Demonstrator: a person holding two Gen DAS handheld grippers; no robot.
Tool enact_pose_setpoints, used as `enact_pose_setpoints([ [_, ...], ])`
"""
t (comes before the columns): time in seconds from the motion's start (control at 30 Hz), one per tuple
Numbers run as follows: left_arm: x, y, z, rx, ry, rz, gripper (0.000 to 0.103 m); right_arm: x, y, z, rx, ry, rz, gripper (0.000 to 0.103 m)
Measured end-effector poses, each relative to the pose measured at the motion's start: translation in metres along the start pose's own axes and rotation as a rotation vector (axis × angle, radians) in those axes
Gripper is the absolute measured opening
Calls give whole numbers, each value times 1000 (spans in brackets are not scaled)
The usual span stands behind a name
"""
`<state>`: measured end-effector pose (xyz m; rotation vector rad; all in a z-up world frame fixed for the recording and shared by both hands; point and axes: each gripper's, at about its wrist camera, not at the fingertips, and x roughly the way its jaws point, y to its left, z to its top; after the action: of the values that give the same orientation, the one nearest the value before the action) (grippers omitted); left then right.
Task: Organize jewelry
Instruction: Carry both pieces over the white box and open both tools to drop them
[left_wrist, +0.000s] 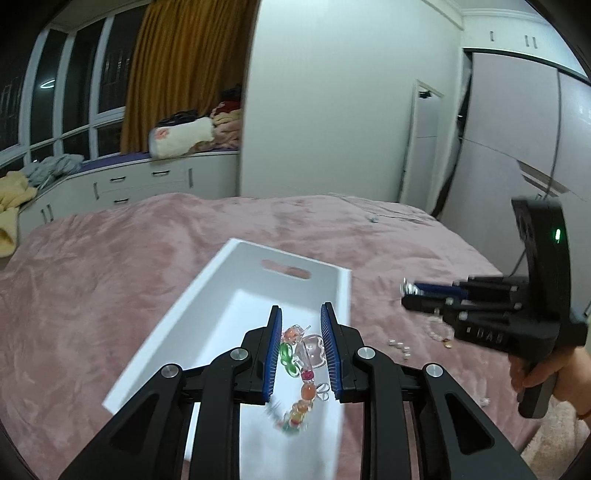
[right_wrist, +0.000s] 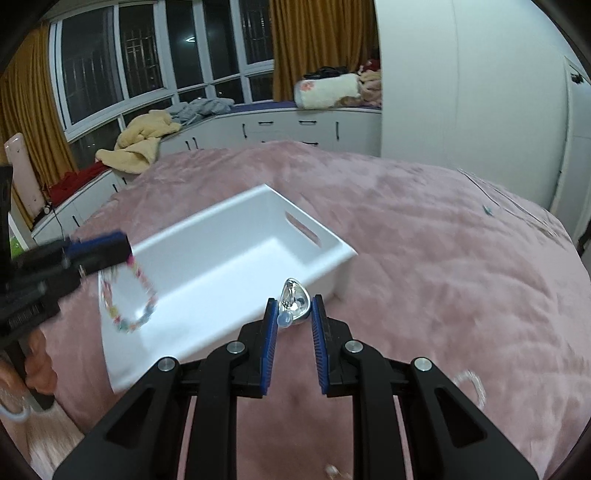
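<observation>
A white box (left_wrist: 334, 291) (right_wrist: 332, 260) with handle slots lies on the pink bedspread. My left gripper (left_wrist: 301, 317) is over the box, shut on a colourful bead bracelet (left_wrist: 304, 373). The bracelet hangs from the fingers as a blurred loop in the right wrist view (right_wrist: 127, 295). My right gripper (right_wrist: 294, 304) is just right of the box, shut on a silver drop-shaped earring (right_wrist: 293, 301). It shows from the side in the left wrist view (left_wrist: 406, 291).
A pearl bracelet (left_wrist: 437, 332) and small loose beads (left_wrist: 399, 345) lie on the pink bedspread (left_wrist: 110, 295) right of the box. A clear bead bracelet (right_wrist: 471, 384) lies near my right gripper. White cabinets with piled clothes stand beyond the bed.
</observation>
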<state>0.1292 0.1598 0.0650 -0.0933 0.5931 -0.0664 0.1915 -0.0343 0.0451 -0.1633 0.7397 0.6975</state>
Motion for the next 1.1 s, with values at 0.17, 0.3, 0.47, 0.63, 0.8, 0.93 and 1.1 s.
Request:
enact_pose_setpoints([
  [0.17, 9, 22, -3, -40, 42, 33, 26, 21, 17, 31, -4, 1, 29, 19],
  [0.3, 25, 35, -8, -75, 100, 26, 17, 39, 24, 48, 14, 14, 44, 19],
  [0.47, 40, 45, -15, -102, 136, 39, 17, 66, 30, 61, 49, 44, 60, 19],
  [0.63, 48, 49, -18, -106, 150, 48, 17, 81, 38, 66, 61, 70, 77, 19],
  [0.8, 56, 51, -21, -116, 169, 50, 17, 91, 42, 64, 42, 91, 72, 21],
  [0.93, 63, 52, -24, -124, 185, 51, 17, 91, 39, 65, 57, 85, 66, 24],
  [1.1, 64, 54, -24, -141, 183, 47, 31, 86, 33, 63, 55, 80, 56, 37],
])
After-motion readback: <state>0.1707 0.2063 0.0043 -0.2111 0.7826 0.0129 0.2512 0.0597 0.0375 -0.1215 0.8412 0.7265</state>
